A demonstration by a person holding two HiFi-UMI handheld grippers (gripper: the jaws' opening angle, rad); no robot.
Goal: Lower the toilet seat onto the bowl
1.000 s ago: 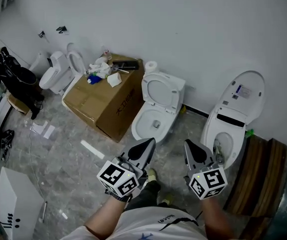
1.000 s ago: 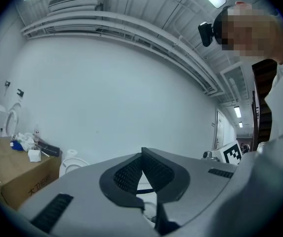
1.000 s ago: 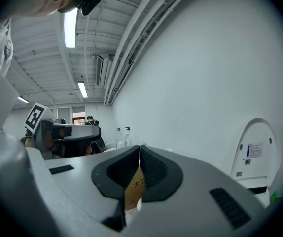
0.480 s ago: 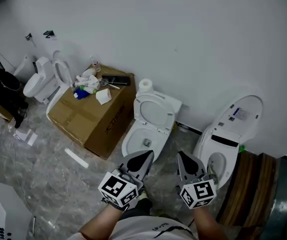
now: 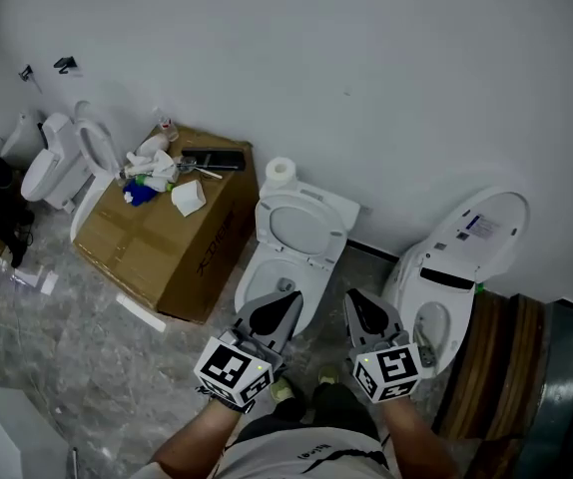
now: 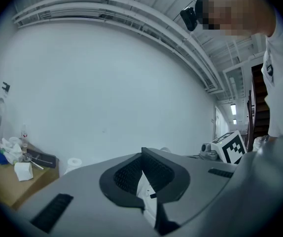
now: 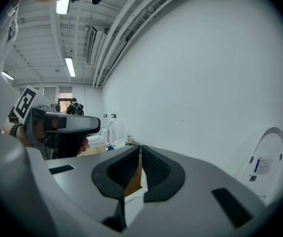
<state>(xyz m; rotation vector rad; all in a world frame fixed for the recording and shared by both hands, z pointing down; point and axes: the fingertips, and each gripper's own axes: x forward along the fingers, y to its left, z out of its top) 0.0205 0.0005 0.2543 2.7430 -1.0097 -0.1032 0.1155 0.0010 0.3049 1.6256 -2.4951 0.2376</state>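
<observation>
The middle white toilet's bowl [image 5: 267, 292] is right in front of me in the head view. Its seat [image 5: 299, 230] is raised and leans back against the tank. My left gripper [image 5: 283, 305] hovers over the bowl's front rim, shut and holding nothing. Just right of the bowl, my right gripper [image 5: 357, 305] is also shut and empty. Neither touches the seat. In the left gripper view, the left gripper [image 6: 142, 152] has its jaws together. In the right gripper view, the right gripper [image 7: 140, 150] shows the same.
A second toilet [image 5: 463, 245] with its lid raised stands to the right, beside dark wooden steps [image 5: 498, 367]. A cluttered cardboard box [image 5: 162, 239] sits to the left, with a paper roll [image 5: 281, 172] by the wall. A third toilet [image 5: 59, 163] stands far left.
The view has shifted, so the toilets and box now sit further left and nearer. Both grippers have come closer to the middle toilet's bowl and remain shut.
</observation>
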